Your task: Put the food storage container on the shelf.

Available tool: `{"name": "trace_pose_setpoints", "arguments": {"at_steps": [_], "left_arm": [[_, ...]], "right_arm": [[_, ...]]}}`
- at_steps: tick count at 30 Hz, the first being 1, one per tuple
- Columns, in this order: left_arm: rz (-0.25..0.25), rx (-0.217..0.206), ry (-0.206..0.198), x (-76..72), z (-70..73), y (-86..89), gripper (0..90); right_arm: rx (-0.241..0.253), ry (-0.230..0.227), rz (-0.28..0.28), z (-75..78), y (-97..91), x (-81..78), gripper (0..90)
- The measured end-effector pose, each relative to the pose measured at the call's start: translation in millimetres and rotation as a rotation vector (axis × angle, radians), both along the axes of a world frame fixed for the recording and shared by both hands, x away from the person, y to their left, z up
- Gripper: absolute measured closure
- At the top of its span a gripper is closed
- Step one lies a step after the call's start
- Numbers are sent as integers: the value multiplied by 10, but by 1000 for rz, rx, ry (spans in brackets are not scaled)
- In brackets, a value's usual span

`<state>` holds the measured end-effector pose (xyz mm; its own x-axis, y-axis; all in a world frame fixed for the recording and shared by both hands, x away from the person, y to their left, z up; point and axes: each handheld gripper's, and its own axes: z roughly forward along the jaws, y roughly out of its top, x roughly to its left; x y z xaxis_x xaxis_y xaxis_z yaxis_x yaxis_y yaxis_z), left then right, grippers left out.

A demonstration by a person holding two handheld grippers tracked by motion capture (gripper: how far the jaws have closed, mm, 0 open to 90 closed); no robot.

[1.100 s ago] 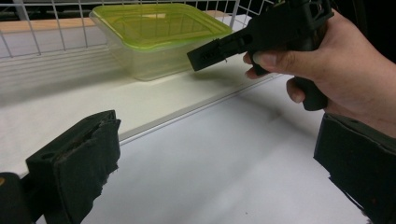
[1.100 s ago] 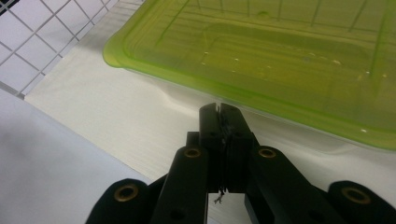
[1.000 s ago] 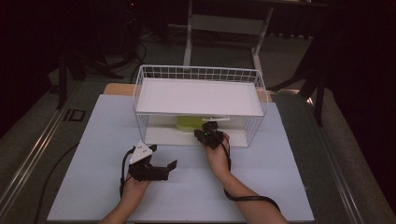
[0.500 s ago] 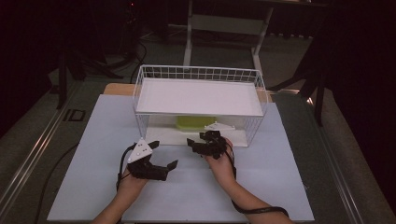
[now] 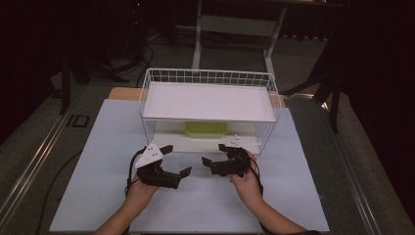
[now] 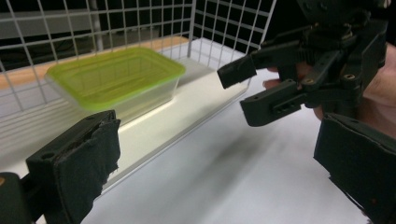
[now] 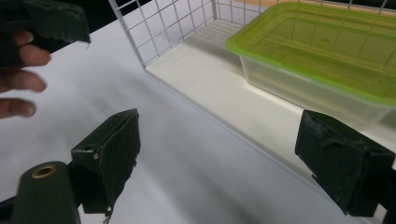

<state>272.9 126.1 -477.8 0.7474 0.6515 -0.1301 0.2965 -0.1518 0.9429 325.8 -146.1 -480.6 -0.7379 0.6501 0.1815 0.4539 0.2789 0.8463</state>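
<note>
- Food container [image 5: 206, 129], clear plastic box with a yellow-green lid [image 6: 116, 74], lid on; sits upright on the lower white shelf board [image 5: 195, 142] inside the wire rack, under the rack's upper tier and towards the middle.
- Wire rack [image 5: 208, 77], white grid basket with a flat white top panel [image 5: 208, 101]; stands on the white sheet at the far middle of the table, its open front facing the person.
- Left hand-held gripper [image 5: 176, 160], black with a grey three-cornered plate on top; held just above the sheet in front of the rack's left half, jaws spread wide apart, nothing between them.
- Right hand-held gripper [image 5: 216, 153], black; held in front of the rack's right half, near the shelf board's front edge, jaws apart and empty. It faces the left one across a small gap.
- White sheet [image 5: 98, 161], covering the middle of the table [image 5: 337, 161].
- Cable [image 5: 49, 196], dark, trailing off the sheet's left edge.
</note>
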Motion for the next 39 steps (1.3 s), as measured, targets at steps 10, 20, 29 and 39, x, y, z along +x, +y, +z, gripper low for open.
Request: {"name": "trace_pose_setpoints", "arguments": {"at_steps": [10, 20, 29, 39], "left_arm": [[-36, 3, 14, -116, 92, 58, 12], [-50, 1, 26, -235, 57, 155, 12], [-58, 5, 51, -356, -33, 241, 12], [-51, -5, 64, -443, -150, 337, 11]], "right_arm": [[-19, -29, 17, 114, -254, -193, 143], [-63, -67, 82, 127, -462, -425, 142], [-75, -95, 95, 136, -612, -630, 144], [-52, -96, 75, 79, -843, -693, 144]]}}
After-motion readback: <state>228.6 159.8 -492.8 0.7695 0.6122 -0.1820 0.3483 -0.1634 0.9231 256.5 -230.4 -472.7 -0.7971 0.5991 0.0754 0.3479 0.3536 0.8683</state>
